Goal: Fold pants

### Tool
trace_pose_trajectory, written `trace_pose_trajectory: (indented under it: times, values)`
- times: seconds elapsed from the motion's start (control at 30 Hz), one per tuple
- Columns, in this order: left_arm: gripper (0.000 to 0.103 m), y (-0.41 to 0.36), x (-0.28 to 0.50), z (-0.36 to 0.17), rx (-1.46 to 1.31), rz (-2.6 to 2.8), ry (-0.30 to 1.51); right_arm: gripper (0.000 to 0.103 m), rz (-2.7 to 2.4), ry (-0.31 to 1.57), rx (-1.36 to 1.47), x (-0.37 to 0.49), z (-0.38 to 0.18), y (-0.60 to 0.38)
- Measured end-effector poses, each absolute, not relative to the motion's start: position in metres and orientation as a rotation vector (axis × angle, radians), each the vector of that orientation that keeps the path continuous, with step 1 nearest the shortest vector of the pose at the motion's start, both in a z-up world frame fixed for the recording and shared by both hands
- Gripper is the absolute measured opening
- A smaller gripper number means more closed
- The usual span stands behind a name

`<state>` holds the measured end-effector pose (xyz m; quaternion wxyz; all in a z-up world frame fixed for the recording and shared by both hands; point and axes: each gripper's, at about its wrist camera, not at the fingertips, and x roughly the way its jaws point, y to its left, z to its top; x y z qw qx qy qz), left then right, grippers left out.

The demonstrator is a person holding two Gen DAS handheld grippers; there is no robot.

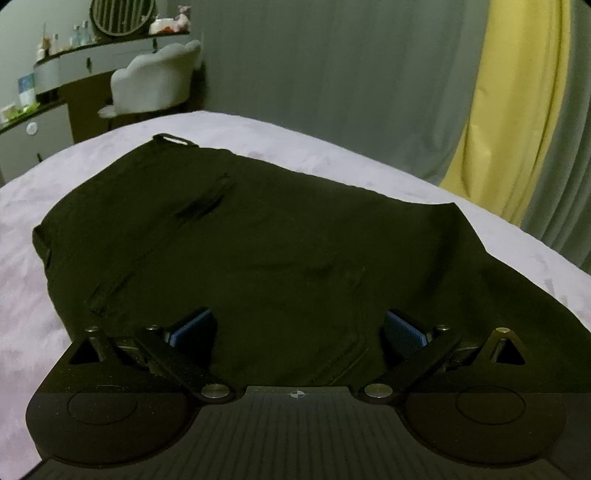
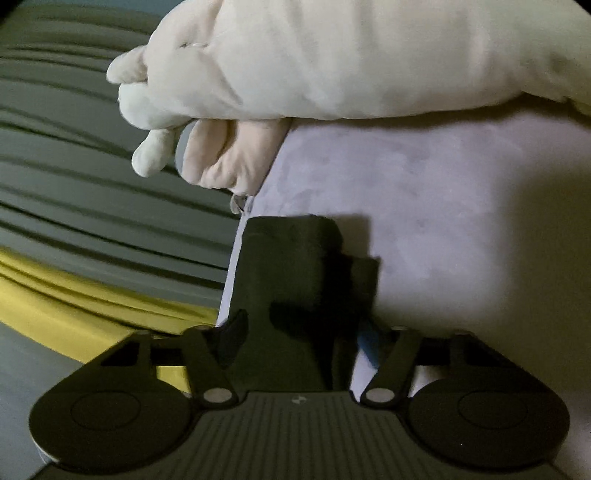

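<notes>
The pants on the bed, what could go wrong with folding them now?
The pants lie right at the bed's edge beside the right hand-held gripper, so that end might slip off. The left hand-held gripper is open over the pants and may pinch only the top layer, so the fold could bunch.

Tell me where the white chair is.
In the left wrist view the white chair stands upper left, beyond the bed, tucked against the dressing table under the round mirror.

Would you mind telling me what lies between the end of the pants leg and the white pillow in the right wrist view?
Only bare lilac bedsheet separates the pants from the pillow, shown in the right wrist view.
</notes>
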<state>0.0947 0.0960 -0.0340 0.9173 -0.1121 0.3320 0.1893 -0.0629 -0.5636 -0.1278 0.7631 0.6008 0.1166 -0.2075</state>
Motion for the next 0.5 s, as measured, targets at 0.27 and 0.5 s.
trace_pose_trajectory:
  times: [0.27,0.5]
  values:
    - [0.103,0.0932,0.0977,-0.0368,-0.211,0.377,0.684,0.028,-0.435,0.251,1.318,-0.0535,-0.1344,-0.5710]
    - [0.103,0.0933,0.0953,-0.0345,-0.228,0.364,0.683,0.027,-0.432,0.253,1.315,-0.0525,-0.1342,-0.5710]
